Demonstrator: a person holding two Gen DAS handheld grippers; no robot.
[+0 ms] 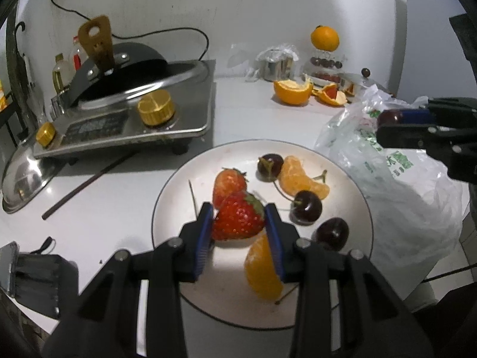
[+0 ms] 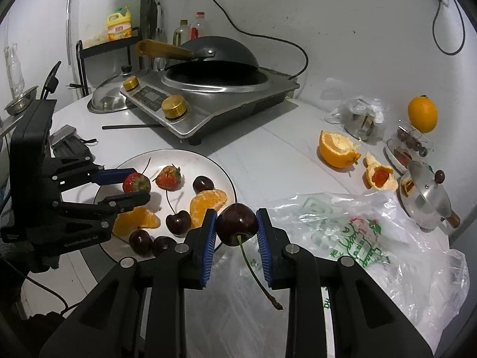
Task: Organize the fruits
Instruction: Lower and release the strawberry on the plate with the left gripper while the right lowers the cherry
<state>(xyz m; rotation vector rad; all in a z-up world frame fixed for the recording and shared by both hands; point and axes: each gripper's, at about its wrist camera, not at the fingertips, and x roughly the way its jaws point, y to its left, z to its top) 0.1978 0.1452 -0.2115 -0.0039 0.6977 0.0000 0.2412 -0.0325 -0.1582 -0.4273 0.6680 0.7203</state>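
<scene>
Glossy red strawberry (image 1: 238, 219) clamped in left hand-held gripper (image 1: 240, 220); dark cherry (image 2: 237, 223) in right (image 2: 235, 226).

The left gripper (image 1: 238, 223) is a matte black plastic linkage of angular, cut-out arms joined by round silver pivot screws, its two fingers faced with ribbed blue rubber pads (image 1: 205, 235). The right gripper (image 2: 237, 228) is built alike, with the same silver screws and blue ribbed pads (image 2: 208, 247). From the right wrist, the left gripper's body shows small white lettering, too small to read.
</scene>
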